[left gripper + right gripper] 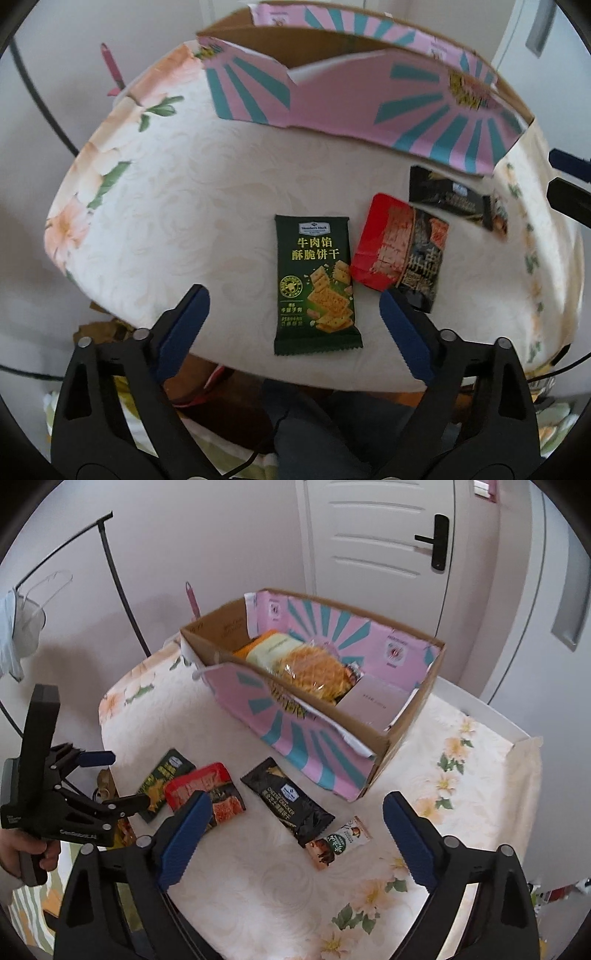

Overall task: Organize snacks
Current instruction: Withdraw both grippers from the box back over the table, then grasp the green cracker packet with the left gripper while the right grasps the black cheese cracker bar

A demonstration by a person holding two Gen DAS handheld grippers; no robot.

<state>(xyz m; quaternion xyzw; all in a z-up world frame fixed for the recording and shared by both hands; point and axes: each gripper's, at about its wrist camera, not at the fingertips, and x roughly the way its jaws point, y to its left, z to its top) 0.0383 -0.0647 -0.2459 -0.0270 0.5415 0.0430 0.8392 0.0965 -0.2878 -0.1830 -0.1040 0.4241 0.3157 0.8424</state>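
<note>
On the floral tablecloth (155, 206), flat glossy green packet (316, 284)

Both grippers: black plastic frames, silver pivot screws, ribbed blue fingers (184, 843); bare-skinned hand (22, 853).

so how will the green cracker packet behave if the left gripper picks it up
The green cracker packet lies flat and thin, so it is probably light. Its glossy film may slip or crinkle between the open left gripper fingers. The crackers pictured on it could crack under a hard squeeze.
</note>
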